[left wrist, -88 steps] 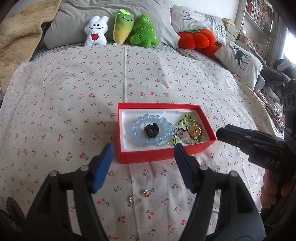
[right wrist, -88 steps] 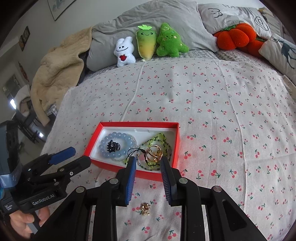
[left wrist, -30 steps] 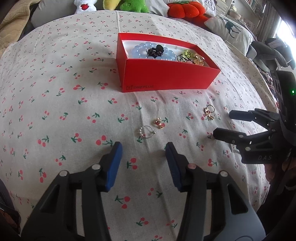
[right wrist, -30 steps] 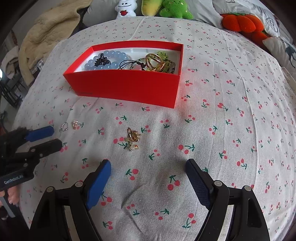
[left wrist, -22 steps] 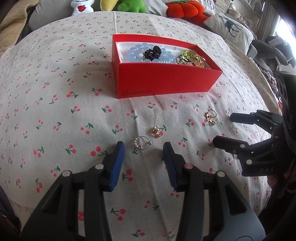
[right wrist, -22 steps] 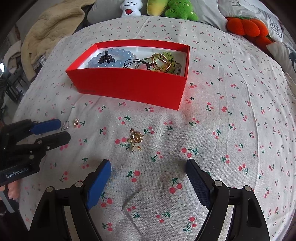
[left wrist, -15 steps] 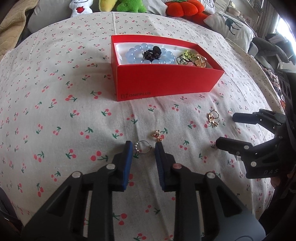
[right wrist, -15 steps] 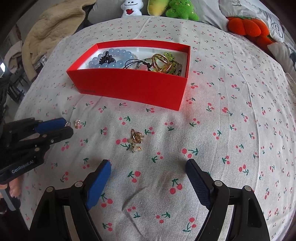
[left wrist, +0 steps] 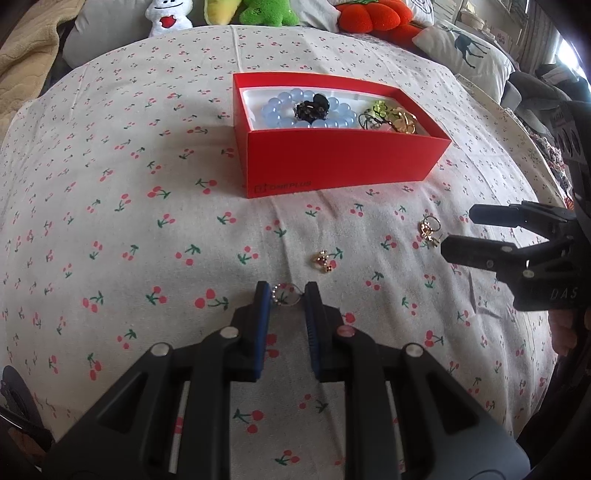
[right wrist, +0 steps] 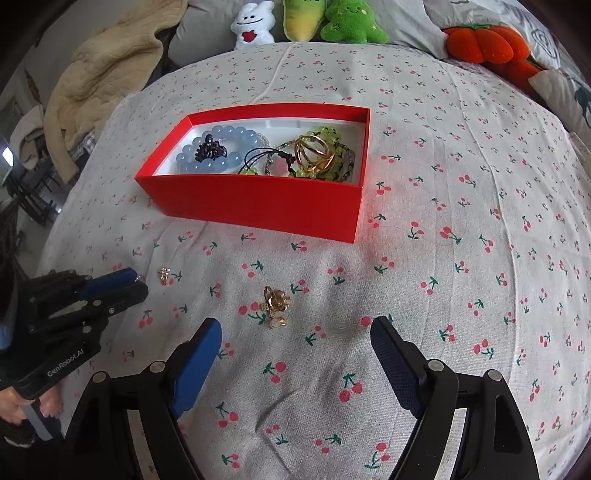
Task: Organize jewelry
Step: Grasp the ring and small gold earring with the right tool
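Note:
A red box [left wrist: 343,162] on the cherry-print bedspread holds a blue bead bracelet [left wrist: 306,112], a green bead string and a gold piece [right wrist: 314,153]. My left gripper [left wrist: 286,295] is shut on a small silver ring [left wrist: 285,294] lying on the bedspread; it also shows in the right wrist view [right wrist: 131,282]. A small gold earring [left wrist: 324,260] lies just beyond it. My right gripper [right wrist: 295,334] is open, hovering just short of a gold flower ring [right wrist: 275,302], which also shows in the left wrist view [left wrist: 428,229].
Plush toys [right wrist: 325,22] and pillows line the far end of the bed. A beige blanket [right wrist: 96,66] lies at the far left. The bed drops off at left and right.
My left gripper moved forward and closed its fingers around the silver ring. The right gripper opened wide earlier and has stayed almost still above the gold flower ring.

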Motion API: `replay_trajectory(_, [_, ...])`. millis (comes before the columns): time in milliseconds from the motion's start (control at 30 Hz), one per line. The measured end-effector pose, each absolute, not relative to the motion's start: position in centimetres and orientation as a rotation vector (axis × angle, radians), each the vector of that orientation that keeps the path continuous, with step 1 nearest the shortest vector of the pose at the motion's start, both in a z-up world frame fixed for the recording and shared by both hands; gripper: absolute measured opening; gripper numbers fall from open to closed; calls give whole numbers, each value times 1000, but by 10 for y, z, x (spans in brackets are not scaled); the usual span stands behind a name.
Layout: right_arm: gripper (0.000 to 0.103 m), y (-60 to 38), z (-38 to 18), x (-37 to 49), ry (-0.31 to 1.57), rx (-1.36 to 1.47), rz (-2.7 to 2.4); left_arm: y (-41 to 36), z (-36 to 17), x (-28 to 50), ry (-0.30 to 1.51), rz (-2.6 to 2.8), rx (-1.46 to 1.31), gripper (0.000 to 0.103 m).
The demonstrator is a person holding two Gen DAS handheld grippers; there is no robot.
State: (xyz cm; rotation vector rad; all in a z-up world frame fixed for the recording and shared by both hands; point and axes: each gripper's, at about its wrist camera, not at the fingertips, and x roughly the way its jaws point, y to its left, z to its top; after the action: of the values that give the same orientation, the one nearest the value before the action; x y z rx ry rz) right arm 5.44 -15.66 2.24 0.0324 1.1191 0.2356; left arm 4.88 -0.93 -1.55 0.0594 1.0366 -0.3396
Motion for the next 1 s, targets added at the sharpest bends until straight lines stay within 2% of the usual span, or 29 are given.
replay_trajectory(33, [83,-157,24,56,1114,43,238,-8,-15,48,1039,-337,54,21])
replay_trajectory(100, [74,-158,28,59,1104,62,234,-5,-14,47,1040,-334,48,21])
replay_trajectory(167, [59,-158,30,64,1110,84,240,-3,-13,47,1040,-330,43,21])
replay_trajectory(300, [47,-157,31,70,1121,124,250,1,-13,47,1046,-322,32,21])
replay_trajectory(367, [38,-156,31,73,1126,132,255,3,-13,48,1048,-321,25,21])
replay_trajectory(633, [27,-148,25,79,1155,146,272,6,-12,48,1048,-320,20,21])
replay_trajectory(733, [26,-146,22,80,1170,146,271,6,-12,48,1049,-318,23,21])
replay_trajectory(1000, [13,-148,17,81,1201,154,280,5,-13,48,1048,-314,30,21])
